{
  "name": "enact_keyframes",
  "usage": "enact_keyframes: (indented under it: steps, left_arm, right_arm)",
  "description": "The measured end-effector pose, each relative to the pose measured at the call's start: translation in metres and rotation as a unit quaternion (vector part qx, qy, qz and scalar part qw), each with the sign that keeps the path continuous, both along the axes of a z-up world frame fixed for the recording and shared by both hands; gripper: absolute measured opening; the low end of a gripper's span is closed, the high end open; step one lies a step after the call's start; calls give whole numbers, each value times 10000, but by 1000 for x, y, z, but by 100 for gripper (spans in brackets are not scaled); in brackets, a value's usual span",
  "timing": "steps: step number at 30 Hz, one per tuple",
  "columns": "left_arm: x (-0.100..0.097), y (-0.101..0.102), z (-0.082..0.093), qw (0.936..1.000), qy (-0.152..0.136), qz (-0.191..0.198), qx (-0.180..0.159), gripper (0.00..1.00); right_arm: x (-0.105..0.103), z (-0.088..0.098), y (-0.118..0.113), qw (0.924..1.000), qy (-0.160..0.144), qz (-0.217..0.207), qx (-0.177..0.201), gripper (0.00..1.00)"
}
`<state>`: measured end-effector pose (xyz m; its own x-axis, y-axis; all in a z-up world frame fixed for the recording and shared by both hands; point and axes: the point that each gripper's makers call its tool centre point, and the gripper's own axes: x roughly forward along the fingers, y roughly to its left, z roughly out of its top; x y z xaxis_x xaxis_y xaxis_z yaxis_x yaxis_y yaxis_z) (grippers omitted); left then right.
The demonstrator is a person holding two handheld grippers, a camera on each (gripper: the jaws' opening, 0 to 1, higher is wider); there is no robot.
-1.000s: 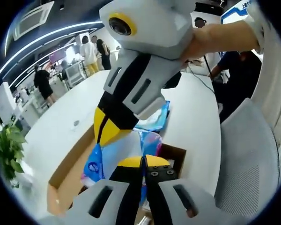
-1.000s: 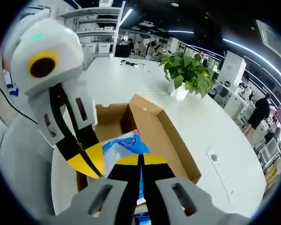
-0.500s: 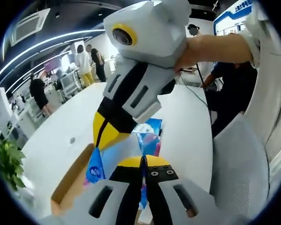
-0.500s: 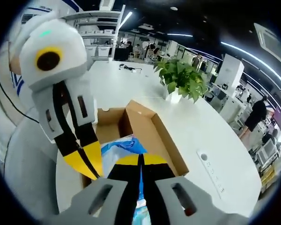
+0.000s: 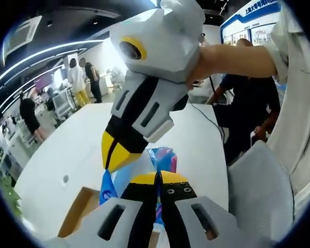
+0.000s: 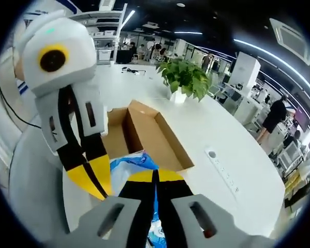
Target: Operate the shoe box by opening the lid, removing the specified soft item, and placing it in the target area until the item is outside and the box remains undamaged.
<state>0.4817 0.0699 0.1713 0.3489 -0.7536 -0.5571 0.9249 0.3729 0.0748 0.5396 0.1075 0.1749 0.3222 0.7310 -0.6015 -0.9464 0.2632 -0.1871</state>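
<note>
A soft blue and pink plastic pack [image 5: 164, 156] hangs in the air between both grippers, above the open brown cardboard shoe box [image 6: 144, 135]. My left gripper [image 5: 156, 177] is shut on the pack's edge. My right gripper [image 6: 156, 176] is shut on the same pack [image 6: 138, 163], from the other side. In the left gripper view the right gripper [image 5: 113, 155] comes down from the top, held by a hand, with its yellow tips against the pack. In the right gripper view the left gripper [image 6: 94, 181] comes in from the left. A corner of the box [image 5: 75, 217] shows low in the left gripper view.
The box stands on a large white table [image 6: 206, 129]. A potted green plant [image 6: 183, 77] is at the table's far side, and a socket strip [image 6: 222, 170] lies to the right of the box. A grey chair [image 5: 258, 191] and a person [image 5: 248, 98] are close by.
Both grippers have risen with the pack between them. The box now sits lower and smaller in both views, and the pack is higher above it.
</note>
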Motion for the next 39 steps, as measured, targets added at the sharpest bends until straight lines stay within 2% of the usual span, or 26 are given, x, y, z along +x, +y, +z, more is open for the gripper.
enact_keyframes:
  steps: [15,25,34,39]
  left_arm:
    - [12,-59,0,9987,149,-477,-125,0]
    - [25,-89,-4,9974,238,-648,-189,0]
    - [39,-116,-12,9964,316,-768,-187,0]
    - [44,-134,-19,9954,401,-844,-204,0]
  right_arm:
    - [14,-4,-59,9991,177,-391,-12,0]
    - [28,-8,-92,9971,335,-676,62,0]
    - [41,-15,-120,9951,427,-886,62,0]
    - [49,-23,-138,9930,574,-1032,75,0]
